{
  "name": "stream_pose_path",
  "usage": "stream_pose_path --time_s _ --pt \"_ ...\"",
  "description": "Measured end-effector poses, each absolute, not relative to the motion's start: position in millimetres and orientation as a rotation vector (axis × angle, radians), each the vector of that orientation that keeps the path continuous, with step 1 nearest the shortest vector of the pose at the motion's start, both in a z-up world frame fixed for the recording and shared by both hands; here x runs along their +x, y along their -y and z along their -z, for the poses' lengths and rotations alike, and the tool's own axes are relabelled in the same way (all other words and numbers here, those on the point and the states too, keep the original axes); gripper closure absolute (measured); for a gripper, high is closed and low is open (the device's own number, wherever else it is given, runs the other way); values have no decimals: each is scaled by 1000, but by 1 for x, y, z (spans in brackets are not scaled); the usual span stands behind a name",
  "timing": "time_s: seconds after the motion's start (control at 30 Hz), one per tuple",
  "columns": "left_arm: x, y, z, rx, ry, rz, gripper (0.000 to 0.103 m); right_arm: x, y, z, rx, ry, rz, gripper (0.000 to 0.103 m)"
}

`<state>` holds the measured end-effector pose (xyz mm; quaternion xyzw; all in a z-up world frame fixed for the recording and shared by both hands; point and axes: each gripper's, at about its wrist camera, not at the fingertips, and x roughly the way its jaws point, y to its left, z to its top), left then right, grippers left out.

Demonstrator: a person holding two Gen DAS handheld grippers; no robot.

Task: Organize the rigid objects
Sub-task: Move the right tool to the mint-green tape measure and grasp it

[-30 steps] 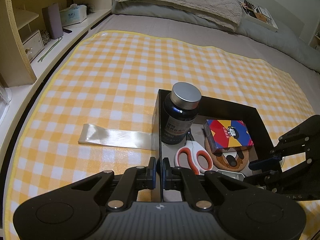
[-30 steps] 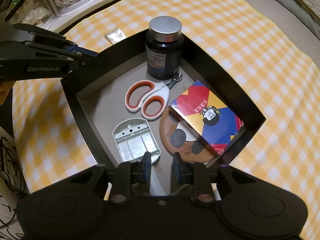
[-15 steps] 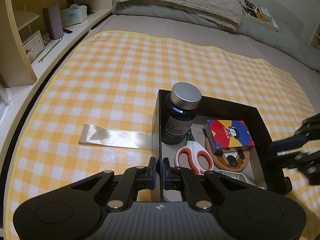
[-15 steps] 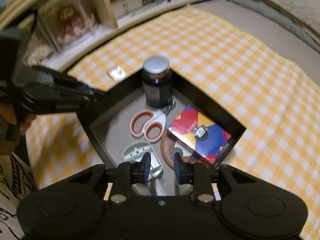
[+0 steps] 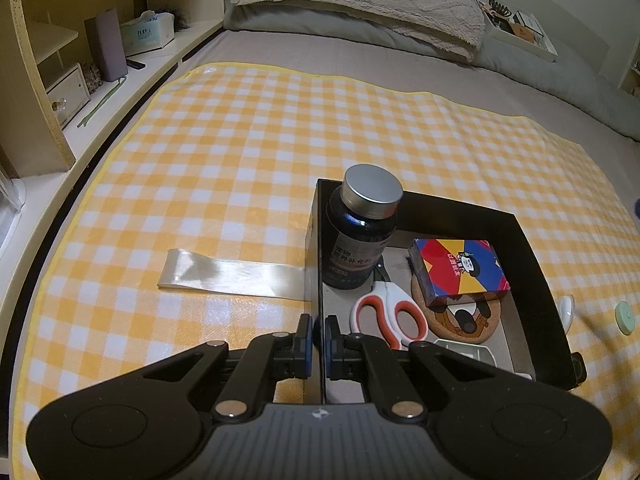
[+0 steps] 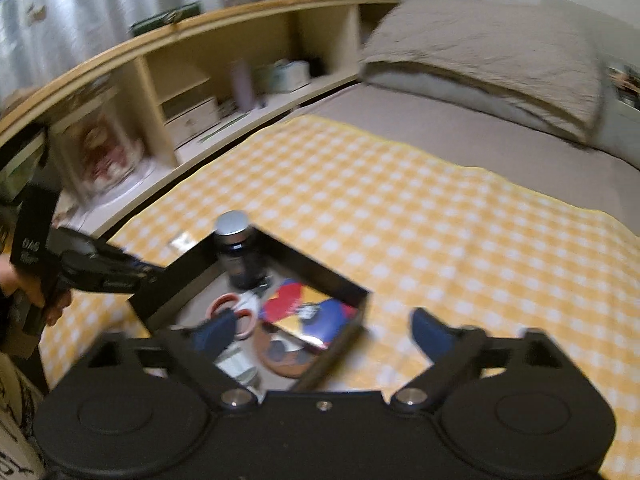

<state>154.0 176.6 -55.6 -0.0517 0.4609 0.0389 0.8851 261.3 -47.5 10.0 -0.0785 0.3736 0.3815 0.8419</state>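
We look across the bed (image 5: 400, 56), its grey sheet largely covered by a yellow-and-white checked cloth (image 5: 240, 152). On the cloth sits an open black box (image 5: 532, 264), and a strip of clear tape (image 5: 232, 272) lies flat on the cloth just beside its left wall.

Inside the box a dark supplement bottle (image 5: 362, 240) with a silver cap stands upright in the far left corner. A red, blue and yellow card box (image 5: 460, 268) lies flat, resting on a round cork coaster (image 5: 460, 316). White scissors (image 5: 390, 312) with orange-lined handles lie between the bottle and the coaster. A pale plastic tray piece (image 5: 464, 346) shows at the near edge, mostly hidden.

Our left tongs (image 5: 319, 334) are pressed together on the left wall of the box, one pad on each side. Our right tongs (image 6: 320, 330) hang spread wide above the near corner of the box, touching nothing; that view is blurred.

On the cloth right of the box lies a small mint-green disc (image 5: 625, 317).
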Motion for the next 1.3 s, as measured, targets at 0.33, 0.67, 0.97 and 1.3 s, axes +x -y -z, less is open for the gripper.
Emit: stream_pose_path --time_s 0.33,0.67,0.97,1.3 --pt "155 -178 56 -105 -959 -84 97 269 123 -4 -87 -742 -574 0" --pt "156 -180 57 -98 -960 -90 97 284 183 26 -64 -930 -339 2" --pt "155 -178 57 -94 -959 -93 98 287 204 73 -111 -1144 -292 39" --pt "155 -179 57 -93 -956 -96 98 287 204 105 -173 -1233 -277 47"
